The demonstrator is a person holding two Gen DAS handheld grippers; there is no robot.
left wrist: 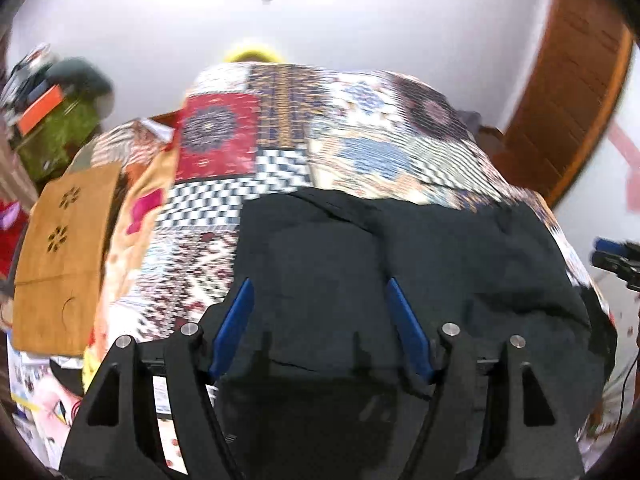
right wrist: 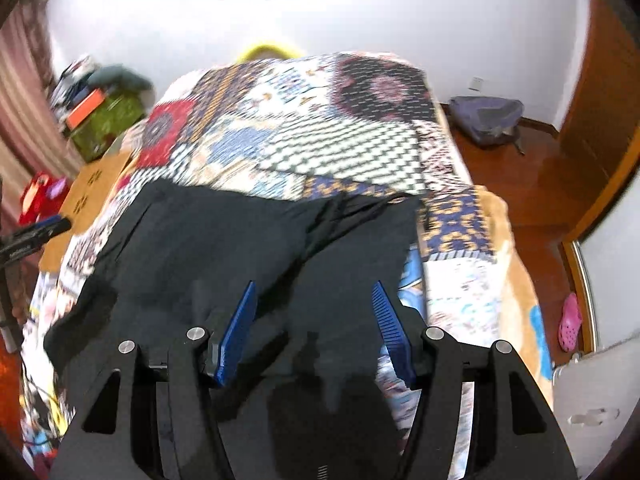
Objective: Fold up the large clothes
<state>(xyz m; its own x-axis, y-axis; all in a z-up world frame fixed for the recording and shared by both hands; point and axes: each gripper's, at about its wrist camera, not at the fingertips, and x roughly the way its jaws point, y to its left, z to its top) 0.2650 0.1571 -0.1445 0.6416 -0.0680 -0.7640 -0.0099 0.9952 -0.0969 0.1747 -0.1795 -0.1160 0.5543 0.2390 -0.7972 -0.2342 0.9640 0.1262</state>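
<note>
A large black garment lies spread on a bed with a patchwork quilt. My left gripper is open and empty, its blue fingers just above the garment's near part. In the right wrist view the same black garment lies across the quilt; a fold line runs down its middle. My right gripper is open and empty above the garment's near right part. The right gripper's tip shows at the right edge of the left wrist view. The left gripper's tip shows at the left edge of the right wrist view.
A brown wooden board lies at the bed's left side. Green and orange boxes stand at the far left. A wooden door is at the right. A grey bag and a pink shoe lie on the wooden floor.
</note>
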